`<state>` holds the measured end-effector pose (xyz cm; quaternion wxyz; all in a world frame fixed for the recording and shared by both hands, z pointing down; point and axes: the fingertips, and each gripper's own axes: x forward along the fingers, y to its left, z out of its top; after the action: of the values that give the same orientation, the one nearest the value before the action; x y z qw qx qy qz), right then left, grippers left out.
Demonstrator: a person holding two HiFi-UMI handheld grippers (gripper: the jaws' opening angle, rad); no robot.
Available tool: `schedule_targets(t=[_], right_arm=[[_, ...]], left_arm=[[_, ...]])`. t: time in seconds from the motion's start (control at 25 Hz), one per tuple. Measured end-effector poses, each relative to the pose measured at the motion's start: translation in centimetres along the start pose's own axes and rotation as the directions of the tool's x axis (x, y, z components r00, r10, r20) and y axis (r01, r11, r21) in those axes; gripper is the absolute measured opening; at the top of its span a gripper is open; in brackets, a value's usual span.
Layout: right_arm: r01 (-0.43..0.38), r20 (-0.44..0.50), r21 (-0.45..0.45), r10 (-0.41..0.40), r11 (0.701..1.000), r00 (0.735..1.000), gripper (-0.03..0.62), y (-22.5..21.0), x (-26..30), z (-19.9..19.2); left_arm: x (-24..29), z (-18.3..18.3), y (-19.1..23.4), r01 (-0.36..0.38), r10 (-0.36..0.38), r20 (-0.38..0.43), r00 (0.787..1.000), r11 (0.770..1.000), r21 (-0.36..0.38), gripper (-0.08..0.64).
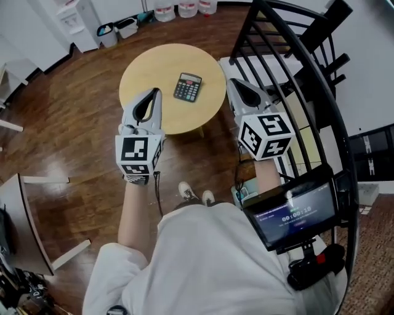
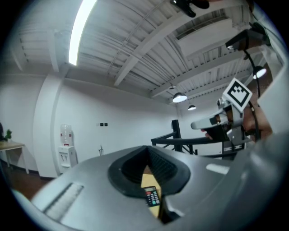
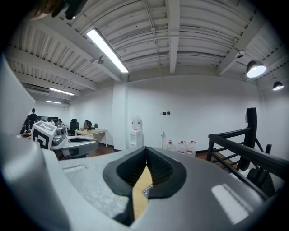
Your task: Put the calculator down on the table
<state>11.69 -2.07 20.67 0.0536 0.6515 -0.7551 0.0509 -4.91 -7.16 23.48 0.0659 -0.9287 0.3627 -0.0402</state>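
Pale shirt (image 1: 203,264) and small dark screen (image 1: 295,212) sit closest under the head camera. Dark rectangular calculator with grey display (image 1: 188,87) lies flat on the round pale wooden counter (image 1: 148,71), right of centre, nothing touching it. Left hand-held gripper (image 1: 155,93) shows over the counter's near-left part with jaws closed and empty, right hand-held gripper (image 1: 236,85) sits just off the right rim with jaws likewise closed on nothing. Around them are dark wooden floor (image 1: 68,117), black metal railing (image 1: 289,55) at right and clear water bottles (image 1: 188,7) by the far wall.
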Motion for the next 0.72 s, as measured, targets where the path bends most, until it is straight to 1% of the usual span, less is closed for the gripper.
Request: schedule_targets(t=[0.16, 0.32, 0.44, 0.52, 0.64, 0.72], right_arm=[[-0.009, -0.018, 0.007, 0.009, 1.000, 1.000, 0.003, 0.2, -1.1, -0.8], [-0.007, -0.038, 0.010, 0.008, 1.000, 0.999, 0.003, 0.6, -2.5, -2.2], [-0.017, -0.053, 0.019, 0.018, 1.000, 0.998, 0.003, 1.3, -4.2, -3.4], [-0.030, -0.045, 0.030, 0.031, 0.999, 0.998, 0.003, 1.8, -6.0, -3.7], [-0.050, -0.018, 0.037, 0.051, 0.998, 0.999, 0.003, 2.7, -9.3, -4.0], [-0.063, -0.007, 0.044, 0.064, 0.997, 0.998, 0.003, 3.0, -11.4, -4.4]], left_arm=[[-1.1, -1.1, -1.3, 0.007, -0.007, -0.019, 1.000, 1.000, -0.011, 0.006], [-2.8, -1.7, -2.6, 0.016, -0.017, -0.018, 1.000, 1.000, -0.007, 0.006], [-4.5, -1.8, -3.7, 0.006, -0.006, -0.016, 1.000, 0.999, -0.035, 0.006], [-5.5, -1.3, -5.1, 0.008, -0.009, -0.010, 1.000, 0.998, -0.059, 0.006], [-7.5, -0.5, -8.1, 0.022, -0.022, -0.006, 1.000, 0.998, -0.053, 0.006], [-8.7, -0.4, -9.8, 0.016, -0.017, -0.012, 1.000, 0.998, -0.054, 0.006]])
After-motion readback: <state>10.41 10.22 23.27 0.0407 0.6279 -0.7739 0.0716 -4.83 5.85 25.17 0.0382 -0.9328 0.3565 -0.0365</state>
